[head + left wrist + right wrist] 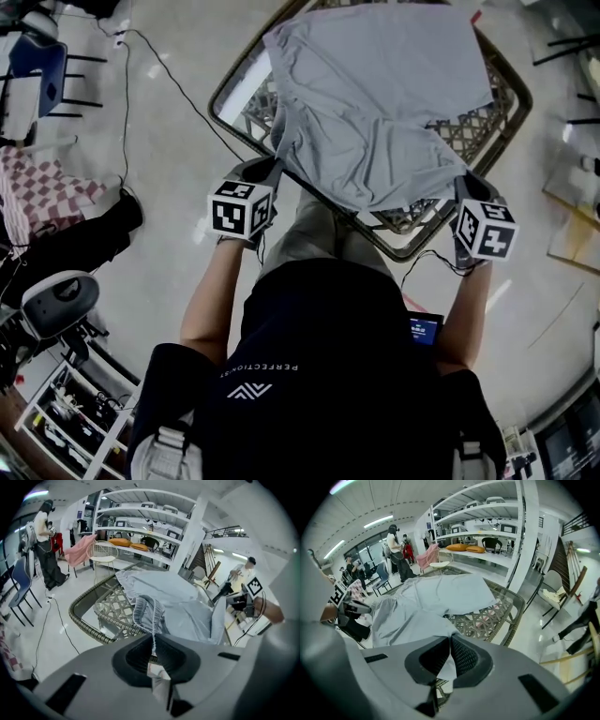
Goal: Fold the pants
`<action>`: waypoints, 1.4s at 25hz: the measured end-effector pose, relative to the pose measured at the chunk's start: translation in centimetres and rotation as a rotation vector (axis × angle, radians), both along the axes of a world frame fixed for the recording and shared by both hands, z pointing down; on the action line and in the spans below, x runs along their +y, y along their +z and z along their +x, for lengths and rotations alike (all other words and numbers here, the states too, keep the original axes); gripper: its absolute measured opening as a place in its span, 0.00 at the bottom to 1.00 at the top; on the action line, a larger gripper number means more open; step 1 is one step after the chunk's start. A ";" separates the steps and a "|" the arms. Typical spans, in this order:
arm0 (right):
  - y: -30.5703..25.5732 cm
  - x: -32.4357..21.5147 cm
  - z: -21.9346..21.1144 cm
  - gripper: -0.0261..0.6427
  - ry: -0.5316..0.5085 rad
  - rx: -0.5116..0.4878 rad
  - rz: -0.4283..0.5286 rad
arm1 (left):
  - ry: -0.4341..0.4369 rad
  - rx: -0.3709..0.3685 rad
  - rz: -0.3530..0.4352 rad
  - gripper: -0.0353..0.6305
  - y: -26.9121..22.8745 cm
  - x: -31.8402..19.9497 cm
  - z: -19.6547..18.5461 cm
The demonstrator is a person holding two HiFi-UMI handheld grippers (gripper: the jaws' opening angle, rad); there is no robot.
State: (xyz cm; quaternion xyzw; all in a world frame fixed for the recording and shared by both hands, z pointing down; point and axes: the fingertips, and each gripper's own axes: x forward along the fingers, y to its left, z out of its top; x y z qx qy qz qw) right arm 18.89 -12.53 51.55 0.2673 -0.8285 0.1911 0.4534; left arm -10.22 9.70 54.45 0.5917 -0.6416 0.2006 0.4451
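Left gripper (pixel 153 638) has its jaws pressed together on a fold of the pants (pixel 375 94), with the gathered elastic waistband bunched just beyond its tips. Right gripper (pixel 450 639) is likewise clamped, pinching a thin corner of the same pale grey-blue fabric. Both grippers sit at the near edge of the cloth, well apart from each other and angled downward. From them the pants spread over a glass-topped table with a woven wicker rim (pixel 79 623), the long axis running away from the person toward the far side, where the cloth narrows to a flat, squarish end. Pale floor (pixel 159 141) surrounds the table.
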 end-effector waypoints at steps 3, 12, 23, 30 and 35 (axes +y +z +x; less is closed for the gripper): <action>-0.8 -1.4 0.3 0.10 0.020 -0.003 0.033 | -0.042 0.055 0.046 0.09 -1.9 -1.3 -0.3; -2.7 -6.3 -0.6 0.10 0.042 -0.006 0.115 | -0.035 0.003 0.093 0.09 -5.0 -5.7 -2.5; -4.9 -14.4 -3.8 0.10 0.036 0.002 0.208 | -0.103 0.035 0.145 0.09 -6.9 -10.9 -5.6; -5.2 -19.0 -7.3 0.10 0.005 0.013 0.240 | -0.136 0.028 0.157 0.09 -6.9 -13.7 -8.4; -5.0 -22.5 -9.8 0.10 -0.016 0.017 0.260 | -0.137 0.022 0.140 0.09 -6.1 -15.2 -9.8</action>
